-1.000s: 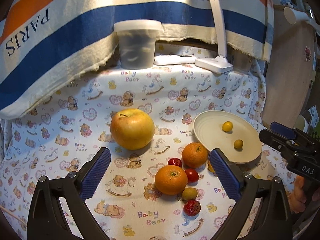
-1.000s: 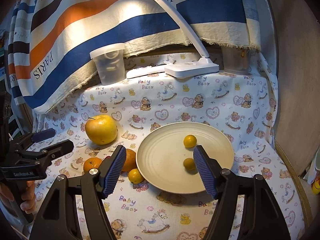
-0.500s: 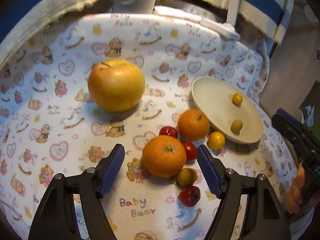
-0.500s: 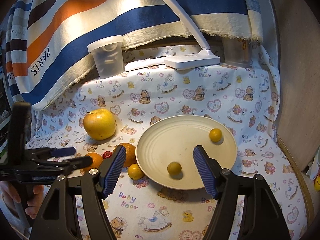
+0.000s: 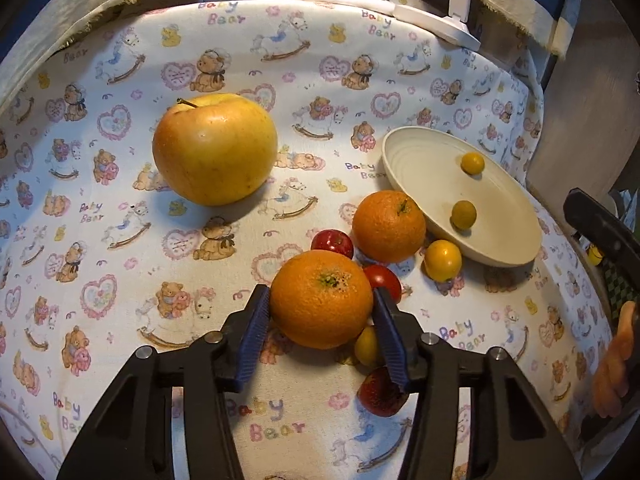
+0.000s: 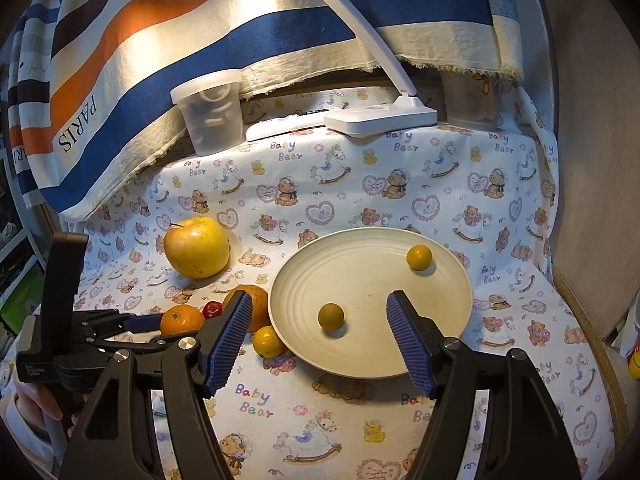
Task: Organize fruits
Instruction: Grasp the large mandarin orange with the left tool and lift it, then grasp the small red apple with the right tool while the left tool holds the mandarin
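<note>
My left gripper [image 5: 320, 312] has its blue pads against both sides of the near orange [image 5: 321, 304], which rests on the cloth. A second orange [image 5: 389, 226], two red cherry tomatoes [image 5: 333, 243], a yellow one [image 5: 443, 260], another yellow one [image 5: 367, 346] and a strawberry [image 5: 380, 396] lie around it. A large yellow apple [image 5: 215, 148] sits to the left. The cream plate [image 6: 360, 348] holds two small yellow fruits [image 6: 331, 316]. My right gripper [image 6: 320, 336] is open and empty above the plate's near edge.
A clear lidded tub [image 6: 211, 110], a white remote [image 6: 286, 124], a desk lamp base [image 6: 380, 116] and a glass [image 6: 472, 100] stand at the back under a striped towel. A wooden wall closes the right side.
My left gripper moved down and forward and closed its pads onto the near orange. My right gripper shifted slightly; it stays open over the plate.
</note>
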Demonstrator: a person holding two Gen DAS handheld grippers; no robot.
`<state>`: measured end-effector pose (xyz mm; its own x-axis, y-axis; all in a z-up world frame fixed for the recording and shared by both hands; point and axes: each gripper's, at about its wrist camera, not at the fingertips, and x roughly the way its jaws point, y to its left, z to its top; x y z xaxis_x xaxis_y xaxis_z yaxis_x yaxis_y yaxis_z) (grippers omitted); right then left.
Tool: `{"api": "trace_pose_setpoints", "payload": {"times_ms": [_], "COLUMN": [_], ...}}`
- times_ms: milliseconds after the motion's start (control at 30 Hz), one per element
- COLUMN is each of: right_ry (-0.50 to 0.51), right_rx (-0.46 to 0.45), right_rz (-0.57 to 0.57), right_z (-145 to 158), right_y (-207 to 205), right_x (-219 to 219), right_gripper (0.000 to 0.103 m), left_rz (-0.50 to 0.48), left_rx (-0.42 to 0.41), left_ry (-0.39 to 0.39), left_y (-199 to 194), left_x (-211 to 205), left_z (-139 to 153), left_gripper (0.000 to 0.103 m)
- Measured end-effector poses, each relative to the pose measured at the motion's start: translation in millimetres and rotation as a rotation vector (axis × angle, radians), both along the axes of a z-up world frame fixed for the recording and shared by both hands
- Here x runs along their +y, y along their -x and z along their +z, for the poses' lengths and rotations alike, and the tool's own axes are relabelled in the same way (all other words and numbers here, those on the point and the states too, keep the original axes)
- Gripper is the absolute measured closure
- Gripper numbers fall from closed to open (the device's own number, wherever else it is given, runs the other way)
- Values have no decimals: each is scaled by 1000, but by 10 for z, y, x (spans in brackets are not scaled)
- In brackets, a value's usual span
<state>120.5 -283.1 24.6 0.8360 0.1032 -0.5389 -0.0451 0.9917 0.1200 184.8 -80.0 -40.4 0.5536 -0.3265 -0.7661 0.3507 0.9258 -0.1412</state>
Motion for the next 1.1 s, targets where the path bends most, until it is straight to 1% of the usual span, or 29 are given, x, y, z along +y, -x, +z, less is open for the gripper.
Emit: {"api": "trace_pose_setpoints", "payload": {"times_ms": [100, 167, 333, 400, 467, 533, 633, 700, 767, 933, 1000, 1100], "right_ry": [4, 5, -21, -21, -20, -6, 23, 36, 25, -17, -43, -86], "right_rx": [2, 5, 4, 1, 1, -5, -25, -14, 30, 171, 230, 294], "right_rz": [-2, -7, 7, 14, 21, 29, 94, 119, 159, 245, 271, 275], "right_z": [-10, -18, -4, 7, 12, 29, 53, 35, -8, -179, -269, -379], "right_y": [-5, -14, -1, 12, 32, 82, 165, 183, 159, -3, -69, -169], "right_x": [-1, -4, -17, 0, 33, 108, 297, 426, 570, 831, 918, 979], "right_gripper": [32, 32, 32, 32, 32, 32, 28, 27, 27, 28, 33, 39], "left_rz": [-3, -2, 40, 56, 77, 95, 111, 131, 148, 180, 194, 204], "left_rx": [-27, -61, -164, -200, -215, -211, -213, -229, -242, -232, -242, -243], "left_ry": [-15, -16, 34, 42, 24, 14, 10, -5, -18, 8, 1, -7], "left_y": [41, 84, 242, 308, 355, 390, 420, 440, 450, 422, 417, 392], "left_x": [-20, -14, 140, 202, 244, 299, 358, 383, 399, 487, 506, 544], "left_z": [17, 91, 445, 589, 695, 774, 853, 878, 892, 893, 895, 890], "left_gripper": [54, 54, 54, 54, 54, 54, 54, 54, 54, 54, 54, 54]}}
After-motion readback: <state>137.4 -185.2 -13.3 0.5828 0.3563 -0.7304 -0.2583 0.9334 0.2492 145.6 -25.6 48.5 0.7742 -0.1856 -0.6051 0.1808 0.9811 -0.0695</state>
